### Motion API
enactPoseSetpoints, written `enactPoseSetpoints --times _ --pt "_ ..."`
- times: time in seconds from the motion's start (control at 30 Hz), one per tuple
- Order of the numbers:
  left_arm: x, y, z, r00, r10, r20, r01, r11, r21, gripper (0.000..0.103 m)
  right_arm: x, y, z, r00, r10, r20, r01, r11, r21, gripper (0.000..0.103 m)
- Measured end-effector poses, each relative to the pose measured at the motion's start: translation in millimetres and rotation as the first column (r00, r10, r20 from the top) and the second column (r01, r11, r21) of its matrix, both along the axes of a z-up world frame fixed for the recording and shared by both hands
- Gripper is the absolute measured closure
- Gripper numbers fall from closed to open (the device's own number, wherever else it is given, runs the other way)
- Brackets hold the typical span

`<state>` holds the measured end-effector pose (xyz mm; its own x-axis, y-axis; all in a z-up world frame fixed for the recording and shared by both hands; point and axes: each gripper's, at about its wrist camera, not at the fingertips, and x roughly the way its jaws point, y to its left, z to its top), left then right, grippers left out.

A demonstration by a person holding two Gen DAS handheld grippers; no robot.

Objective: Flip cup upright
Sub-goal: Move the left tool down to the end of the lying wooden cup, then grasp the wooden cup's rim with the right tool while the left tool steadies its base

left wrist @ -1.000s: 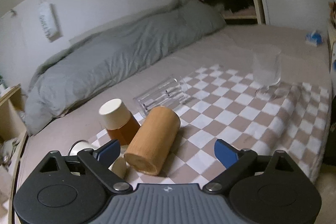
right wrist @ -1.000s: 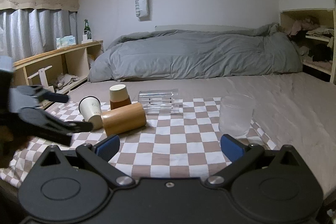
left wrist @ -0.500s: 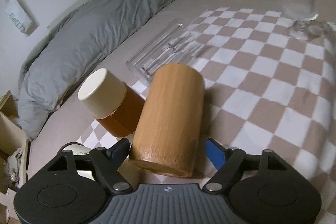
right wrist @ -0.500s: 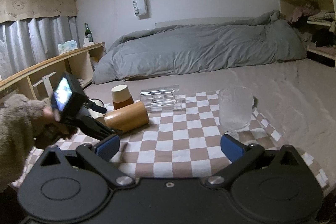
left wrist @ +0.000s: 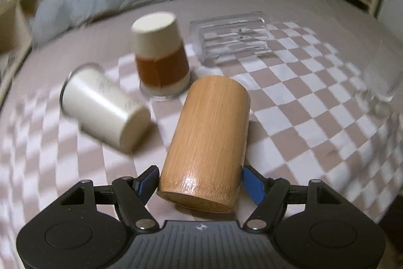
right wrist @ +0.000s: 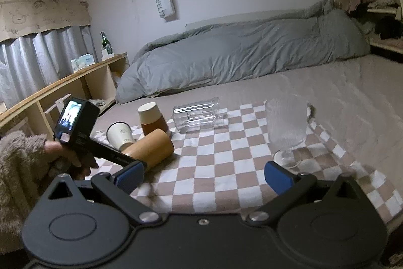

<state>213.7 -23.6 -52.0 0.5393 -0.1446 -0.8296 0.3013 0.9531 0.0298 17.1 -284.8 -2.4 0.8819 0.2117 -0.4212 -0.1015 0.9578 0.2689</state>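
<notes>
The step in hand looks like the grasp: the left gripper (left wrist: 199, 183) has its two blue-padded fingers (left wrist: 148, 180) either side of the closed near end of the tall bamboo-coloured cylindrical wooden cup (left wrist: 209, 140), set a little wider than that end; whether the pads already touch the wood cannot be told. Closing firmly on the cup comes next, in my judgement, then lifting and swinging the far end round until the closed base faces down on the brown-and-white checked cloth (left wrist: 289, 132).

The cup lies on its side on the cloth, base toward the camera at 6 o'clock, body running away toward 12 and leaning slightly right. Its surface shows fine lengthwise grain and a glossy sheen at the base rim, so it may slip in a light grip.

At about 10 o'clock from it lies a white paper cup (left wrist: 105, 107), also on its side, near but apart. Further out at 11 o'clock a brown-and-cream paper cup (left wrist: 160, 59) stands mouth down. At 1 o'clock a clear ribbed plastic tumbler (left wrist: 231, 38) lies on its side, and a frosted stemmed glass (right wrist: 287, 127) stands upright at 3 o'clock.

The right gripper (right wrist: 204, 177) hangs wide open and empty above the cloth's near edge, well apart from the wooden cup.
</notes>
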Motion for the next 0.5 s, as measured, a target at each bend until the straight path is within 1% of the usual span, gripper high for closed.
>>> enactPoseSetpoints --times 0.07,0.17,0.27,0.33,0.4,0.43,0.5 --pt "-8 2 0 0.999 0.037 -0.017 -0.038 0.998 -0.04 0.03 6 0 0 1.0 0.006 -0.027 -0.006 1.0 0.017 0.0" --pt "-21 7 0 0.998 0.062 -0.014 -0.063 0.995 -0.078 0.03 22 0 0 0.994 0.026 -0.106 -0.02 0.998 0.059 0.0" --pt "-26 11 -1 0.998 0.061 0.003 -0.06 0.993 -0.105 0.029 49 2 0 0.976 0.094 -0.198 -0.067 0.988 0.14 0.0" --pt "-27 14 -1 0.999 0.045 0.016 -0.042 0.992 -0.123 0.029 74 8 1 0.956 0.139 -0.26 -0.093 0.979 0.181 0.0" --pt "-30 16 1 0.999 0.03 0.029 -0.025 0.991 -0.134 0.029 104 16 -2 0.935 0.167 -0.314 -0.097 0.969 0.226 0.0" --pt "-31 17 2 0.999 0.021 0.039 -0.016 0.991 -0.135 0.029 118 21 -5 0.925 0.174 -0.339 -0.093 0.965 0.244 0.0" --pt "-36 16 2 0.998 -0.003 0.055 0.01 0.992 -0.127 0.029 150 31 -16 0.892 0.187 -0.411 -0.062 0.953 0.298 0.0"
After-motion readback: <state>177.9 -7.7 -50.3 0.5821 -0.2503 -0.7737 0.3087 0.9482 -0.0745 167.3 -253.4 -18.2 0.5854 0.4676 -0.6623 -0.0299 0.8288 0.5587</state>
